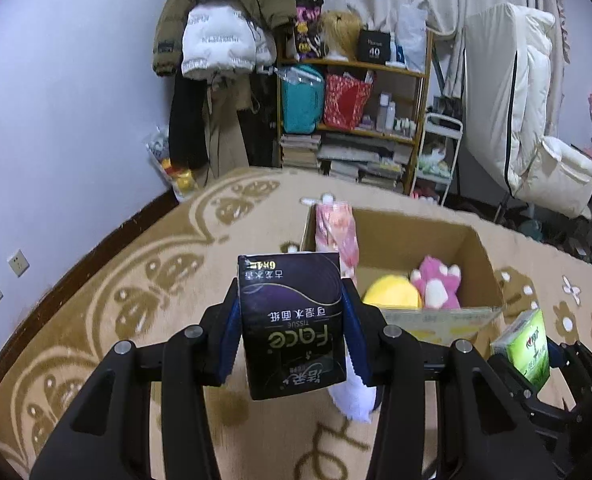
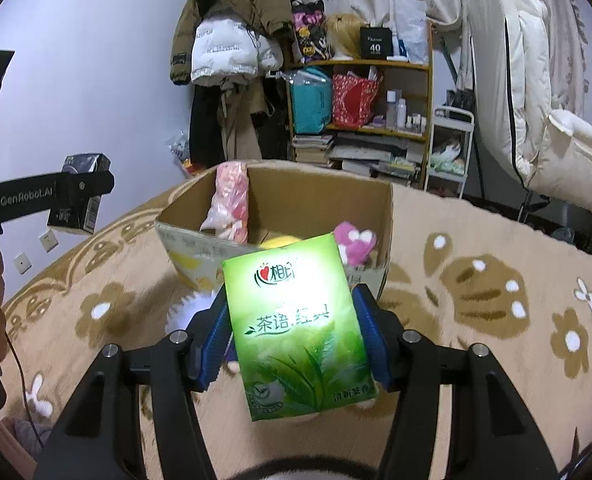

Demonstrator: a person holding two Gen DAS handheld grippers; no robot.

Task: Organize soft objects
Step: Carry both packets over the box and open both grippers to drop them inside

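My left gripper (image 1: 292, 320) clamps a black tissue pack (image 1: 292, 324) reading "Face TISSUE", my right gripper (image 2: 296, 332) a green tea-leaf tissue pack (image 2: 296, 324), both held above the carpet (image 2: 476, 320) just before the cardboard box (image 2: 388, 216) holding plush toys (image 1: 436, 284).

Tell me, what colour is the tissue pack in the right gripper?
Bright green tissue pack with a leaf print, clearest in the right wrist view.

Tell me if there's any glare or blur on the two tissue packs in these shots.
Right wrist view: glare washes out the middle of the green tissue pack, blurring its print; the carpet looks slightly smeared. Left wrist view: the dark tissue pack reads sharply, no glare; fisheye bends the walls in both.
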